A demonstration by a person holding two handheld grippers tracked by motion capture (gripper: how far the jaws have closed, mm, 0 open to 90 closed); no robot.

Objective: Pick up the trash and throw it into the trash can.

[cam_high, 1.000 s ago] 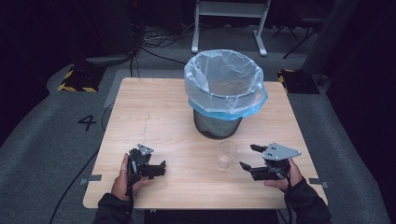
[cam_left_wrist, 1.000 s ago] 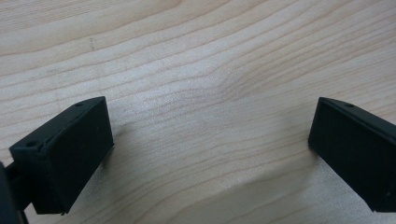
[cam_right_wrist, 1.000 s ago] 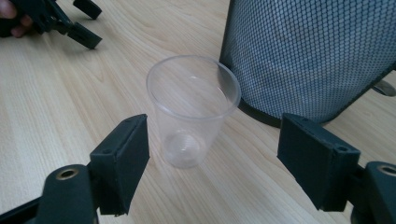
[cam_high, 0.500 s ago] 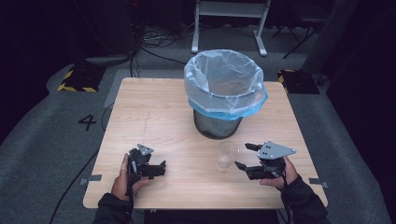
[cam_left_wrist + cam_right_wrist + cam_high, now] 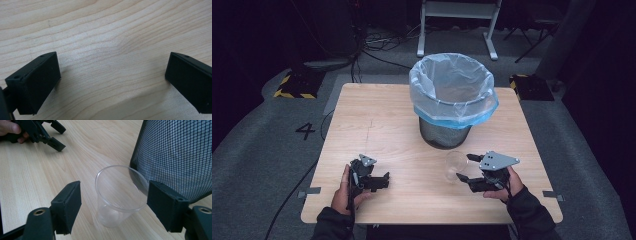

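A clear plastic cup (image 5: 120, 195) is seen standing upright on the worktop (image 5: 377, 130), its long axis vertical and mouth upward, just beside the mesh bin (image 5: 445, 135). It is straddled by the right claw (image 5: 113, 205), whose jaws have just been closing but remain wide. The left claw (image 5: 112, 77) is held wide over bare wood.

Table (image 5: 377, 125) lit from above, surroundings dark; close views sharp, soft shadows under tongs.
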